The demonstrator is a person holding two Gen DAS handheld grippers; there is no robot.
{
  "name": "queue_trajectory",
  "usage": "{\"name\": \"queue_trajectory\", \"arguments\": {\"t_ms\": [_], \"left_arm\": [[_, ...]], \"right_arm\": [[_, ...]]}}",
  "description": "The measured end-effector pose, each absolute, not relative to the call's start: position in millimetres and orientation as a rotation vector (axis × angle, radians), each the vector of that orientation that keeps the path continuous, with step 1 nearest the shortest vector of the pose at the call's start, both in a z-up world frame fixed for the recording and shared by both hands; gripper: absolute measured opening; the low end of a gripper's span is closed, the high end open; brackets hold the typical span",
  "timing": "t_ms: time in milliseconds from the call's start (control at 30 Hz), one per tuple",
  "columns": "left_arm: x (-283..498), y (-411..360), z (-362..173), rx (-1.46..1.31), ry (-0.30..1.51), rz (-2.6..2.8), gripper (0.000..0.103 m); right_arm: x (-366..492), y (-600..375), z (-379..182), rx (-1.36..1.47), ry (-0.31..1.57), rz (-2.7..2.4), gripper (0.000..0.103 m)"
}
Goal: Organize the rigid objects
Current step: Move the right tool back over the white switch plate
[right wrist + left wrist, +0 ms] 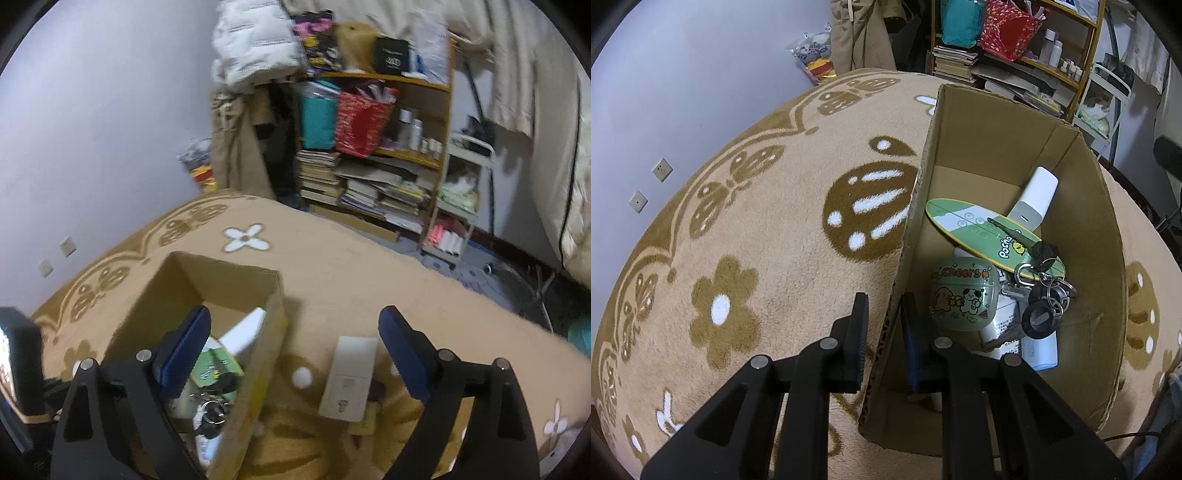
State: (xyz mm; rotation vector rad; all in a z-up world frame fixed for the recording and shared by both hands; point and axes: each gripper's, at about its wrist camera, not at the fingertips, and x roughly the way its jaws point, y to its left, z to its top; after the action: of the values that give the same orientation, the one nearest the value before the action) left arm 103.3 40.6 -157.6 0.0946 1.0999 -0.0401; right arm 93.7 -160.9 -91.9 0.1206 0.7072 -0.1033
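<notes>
A cardboard box (997, 140) stands on the patterned rug. Inside lie a green "Cheers" earbud case (964, 293), a green oval card (979, 230), a bunch of keys (1041, 295), a white bottle (1036, 195) and white packets. My left gripper (884, 299) is shut on the box's near left wall, one finger inside and one outside. In the right wrist view the same box (266, 350) sits at lower left. My right gripper (293, 312) is open and holds nothing, its left finger over the box's contents. A white socket block (351, 376) lies on the rug between the fingers, below them.
The beige rug (757, 229) with brown flower patterns spreads around the box. A small white ball (302, 376) lies beside the box's right wall. A cluttered shelf (373, 155) with books, bags and bottles stands at the back, a white trolley (458, 206) beside it.
</notes>
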Motion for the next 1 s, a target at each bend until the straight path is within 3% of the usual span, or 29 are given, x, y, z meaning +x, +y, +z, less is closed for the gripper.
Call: {"name": "queue_trajectory", "arguments": {"t_ms": [767,833,1000], "left_arm": [[102.5,39.8,-159.7,0.080,1.111,-0.050,0.016],[102.6,40.0,-159.7,0.079,1.112,-0.050,0.016],[102.4,39.8,-159.7,0.077,1.112,-0.051,0.017]], "right_arm": [[101.4,-215.9,-181.5,0.169,0.899,-0.294,0.097],[101.4,-214.9,-187.5,0.157,0.910,-0.293,0.093],[103.4,-209.9,-201.2,0.144,0.948,-0.264,0.071]]}}
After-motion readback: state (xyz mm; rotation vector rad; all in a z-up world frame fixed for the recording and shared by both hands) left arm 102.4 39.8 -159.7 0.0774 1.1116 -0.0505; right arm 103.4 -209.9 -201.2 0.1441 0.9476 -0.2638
